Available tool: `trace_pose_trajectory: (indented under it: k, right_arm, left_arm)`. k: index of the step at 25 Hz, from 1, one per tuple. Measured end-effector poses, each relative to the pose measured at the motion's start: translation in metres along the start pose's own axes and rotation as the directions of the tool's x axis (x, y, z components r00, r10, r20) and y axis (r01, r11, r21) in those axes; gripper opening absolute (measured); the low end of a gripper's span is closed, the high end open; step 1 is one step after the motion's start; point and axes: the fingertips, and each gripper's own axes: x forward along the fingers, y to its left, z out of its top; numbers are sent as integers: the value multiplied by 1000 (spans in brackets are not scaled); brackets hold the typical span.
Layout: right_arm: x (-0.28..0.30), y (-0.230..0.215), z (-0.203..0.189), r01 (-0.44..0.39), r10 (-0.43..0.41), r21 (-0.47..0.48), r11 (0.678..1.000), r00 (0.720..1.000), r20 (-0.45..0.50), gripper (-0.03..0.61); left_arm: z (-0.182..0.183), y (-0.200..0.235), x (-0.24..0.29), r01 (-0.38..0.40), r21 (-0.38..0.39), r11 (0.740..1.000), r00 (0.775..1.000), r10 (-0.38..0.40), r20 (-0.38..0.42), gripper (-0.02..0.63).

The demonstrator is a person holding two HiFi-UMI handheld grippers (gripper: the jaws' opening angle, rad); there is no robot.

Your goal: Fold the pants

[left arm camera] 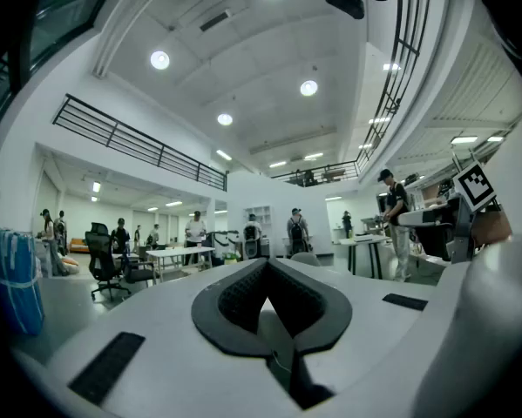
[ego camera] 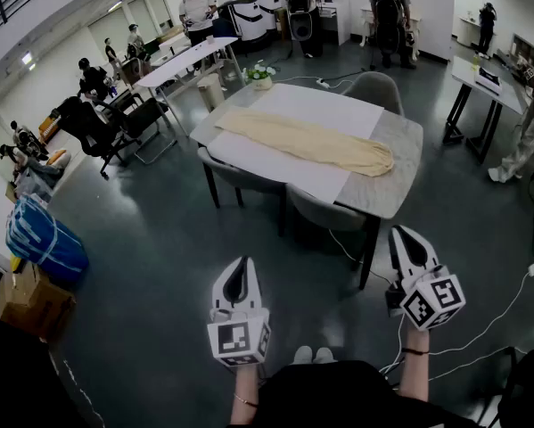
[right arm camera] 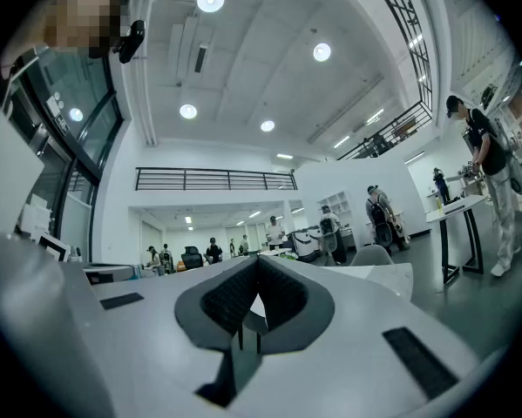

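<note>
Cream pants [ego camera: 309, 141] lie stretched out lengthwise on a white sheet on the grey table [ego camera: 393, 182], well ahead of me. Both grippers hang in the air over the floor, short of the table and apart from the pants. My left gripper [ego camera: 239, 276] has its jaws together with nothing between them, and its own view shows the tips [left arm camera: 267, 265] meeting. My right gripper [ego camera: 410, 242] is also shut and empty, its tips [right arm camera: 256, 261] closed, pointing level toward the table.
Grey chairs [ego camera: 326, 210] are tucked under the table's near side and one [ego camera: 374, 87] stands at the far side. White cables [ego camera: 507, 306] run across the floor at right. A blue bag [ego camera: 42, 239] and cardboard boxes [ego camera: 30, 301] sit at left. People stand at desks beyond.
</note>
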Motion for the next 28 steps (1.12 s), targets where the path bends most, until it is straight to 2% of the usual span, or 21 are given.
trace_pose_trajectory:
  k: [10, 18, 28]
  right_arm:
    - [7, -9, -2, -17, 17, 7, 1000, 1000, -4, 15]
    - [24, -17, -7, -41, 41, 38, 998, 999, 5, 15]
    - [70, -30, -25, -12, 13, 31, 999, 999, -32, 15]
  left_arm:
    - [-5, -10, 10, 6, -8, 1000, 1000, -6, -19, 8]
    - [-19, -12, 19, -8, -15, 1000, 998, 7, -66, 8]
    - [-37, 8, 69, 15, -40, 999, 996, -19, -88, 8]
